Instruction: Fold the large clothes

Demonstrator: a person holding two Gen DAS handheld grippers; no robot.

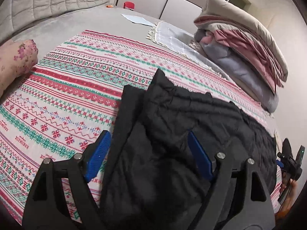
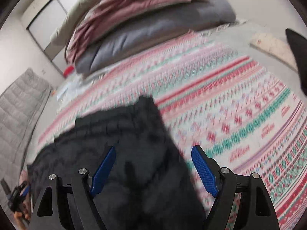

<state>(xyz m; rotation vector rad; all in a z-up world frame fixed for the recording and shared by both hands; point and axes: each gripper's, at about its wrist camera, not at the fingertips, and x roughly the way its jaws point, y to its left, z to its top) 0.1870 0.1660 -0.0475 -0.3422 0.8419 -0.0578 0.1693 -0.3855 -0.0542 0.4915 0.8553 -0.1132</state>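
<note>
Folding job: a big black coat (image 1: pixel 191 118) lies on a bed, and two grippers hang just above it.
Where the coat is: it sits on a striped blanket (image 1: pixel 76 88) with red, green and white patterns, near the front edge of the bed.
Coat shape: it looks bunched up and partly doubled over, with a pointy corner sticking out toward the middle of the blanket.
Left gripper (image 1: pixel 148 153): its blue fingers (image 1: pixel 98 153) are spread wide apart, one on each side of a flap of the coat, and they pinch nothing.
Right gripper (image 2: pixel 153 170): its jaws are spread wide too, over another edge of the coat, and they hold nothing.
Right camera: its picture is blurry, so small things are hard to tell there.
Other things: a stack of bedding (image 1: pixel 245 51) in pink, grey and cream sits at the far side, and a flowery pillow (image 1: pixel 17 59) lies on the other side.
How far along: the job seems to be early or in the middle, since the coat is not yet a neat flat bundle.
What is left: the coat probably needs more folds and some smoothing.
</note>
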